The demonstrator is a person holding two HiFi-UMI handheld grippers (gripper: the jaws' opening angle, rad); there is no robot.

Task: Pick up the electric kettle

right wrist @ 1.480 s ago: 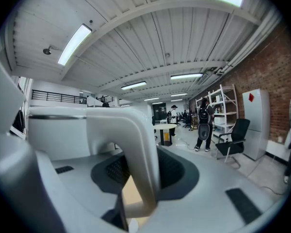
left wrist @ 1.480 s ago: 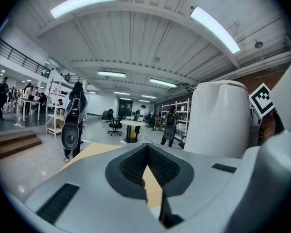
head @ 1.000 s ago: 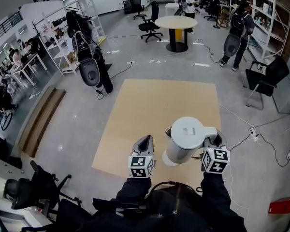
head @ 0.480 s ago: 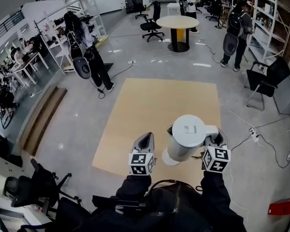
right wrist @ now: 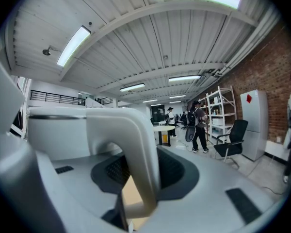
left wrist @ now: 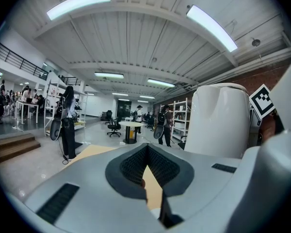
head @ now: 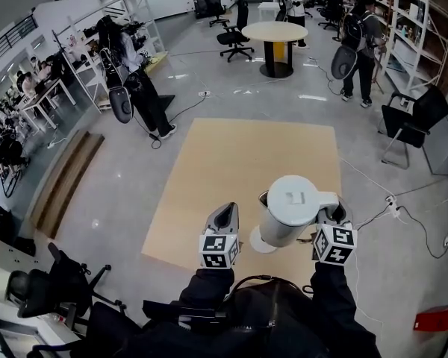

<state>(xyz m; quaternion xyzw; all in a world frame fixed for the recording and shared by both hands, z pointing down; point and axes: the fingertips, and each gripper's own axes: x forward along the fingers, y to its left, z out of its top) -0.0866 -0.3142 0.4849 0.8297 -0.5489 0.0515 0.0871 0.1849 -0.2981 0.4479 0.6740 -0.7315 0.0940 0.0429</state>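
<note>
The white electric kettle [head: 291, 211] hangs in front of me over the near end of a tan board [head: 239, 162] on the floor. My right gripper [head: 330, 213] is shut on its handle, which runs upright between the jaws in the right gripper view [right wrist: 136, 149]; the kettle's body [right wrist: 58, 135] fills the left there. My left gripper [head: 224, 216] is held level to the kettle's left, apart from it, shut with nothing between its jaws [left wrist: 148, 152]. The kettle [left wrist: 218, 120] stands tall at the right of the left gripper view. A white round disc [head: 260, 245] shows under the kettle.
A person [head: 131, 88] with a hanging bag stands at the back left. Another person [head: 358, 43] is by the shelves [head: 411, 28]. A round table [head: 272, 32], black office chairs [head: 411, 118] and floor cables [head: 388, 207] surround the board.
Both grippers and the kettle have stayed put. The person at the back left has straightened and shifted left; the person at the back right has stepped left.
</note>
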